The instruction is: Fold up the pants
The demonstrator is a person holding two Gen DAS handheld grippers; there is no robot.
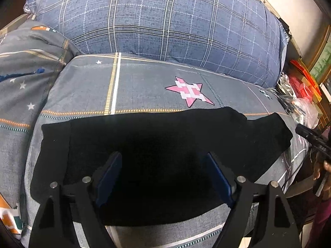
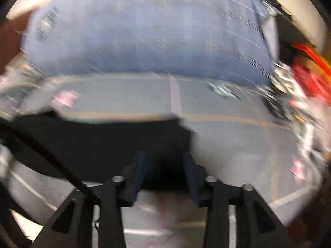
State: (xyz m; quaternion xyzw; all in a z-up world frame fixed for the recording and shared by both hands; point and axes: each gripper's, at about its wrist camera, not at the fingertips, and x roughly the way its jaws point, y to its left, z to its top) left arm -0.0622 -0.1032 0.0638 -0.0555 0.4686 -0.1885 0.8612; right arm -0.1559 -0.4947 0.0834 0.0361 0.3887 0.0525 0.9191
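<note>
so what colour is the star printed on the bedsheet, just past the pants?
Pink with white blocks, star; clearest in the left wrist view.

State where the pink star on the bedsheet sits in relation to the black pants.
In the left wrist view, the pink star lies right of centre on the grey bedsheet, just beyond the far edge of the black pants.

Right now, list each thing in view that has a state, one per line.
black pants: lying flat on the bed, folded into a compact shape
left gripper: open, over the pants, holding nothing
right gripper: open, at the pants' edge, blurred
plaid quilt: bundled behind
bedsheet: spread out
</note>
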